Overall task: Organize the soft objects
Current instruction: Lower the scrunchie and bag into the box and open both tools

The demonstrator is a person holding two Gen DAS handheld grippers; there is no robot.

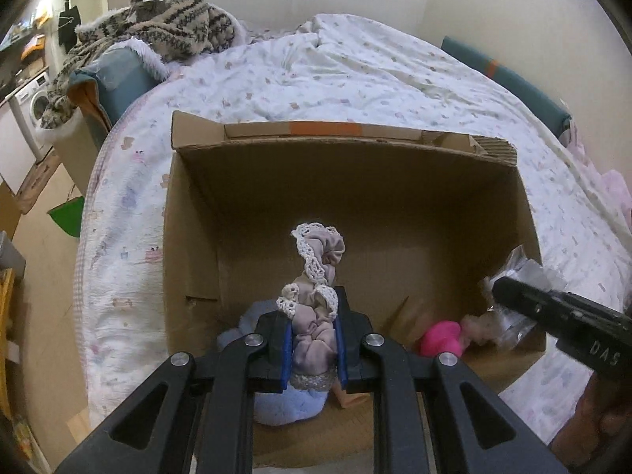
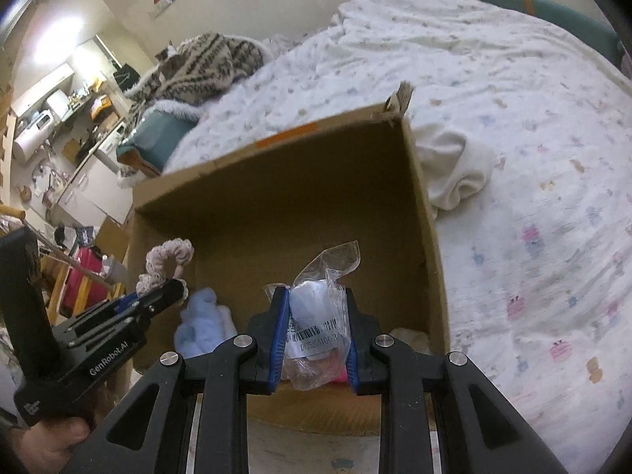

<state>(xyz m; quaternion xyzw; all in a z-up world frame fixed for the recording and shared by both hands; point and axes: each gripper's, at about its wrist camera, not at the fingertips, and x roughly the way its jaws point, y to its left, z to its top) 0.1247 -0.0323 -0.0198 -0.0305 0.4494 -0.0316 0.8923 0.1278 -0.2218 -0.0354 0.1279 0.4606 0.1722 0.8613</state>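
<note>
An open cardboard box (image 1: pixel 355 181) (image 2: pixel 284 181) stands on the bed. My left gripper (image 1: pixel 314 308) is shut on a mauve scrunchie with white lace trim (image 1: pixel 316 272) and holds it over the box's left side; the scrunchie (image 2: pixel 170 260) and that gripper (image 2: pixel 173 290) also appear at the left of the right wrist view. My right gripper (image 2: pixel 314 296) is shut on a clear plastic bag with a white item and a barcode label (image 2: pixel 316 316), over the box's right side. In the box lie a light blue fluffy item (image 1: pixel 288 399) (image 2: pixel 201 324) and a pink item (image 1: pixel 440 335).
A white quilt with small prints (image 1: pixel 316 79) (image 2: pixel 533 197) covers the bed. A cream rolled cloth (image 2: pixel 458 173) lies just right of the box. A patterned knit blanket (image 1: pixel 166 27) is heaped at the bed's far left corner. Furniture and a washing machine (image 1: pixel 33 106) stand at the left.
</note>
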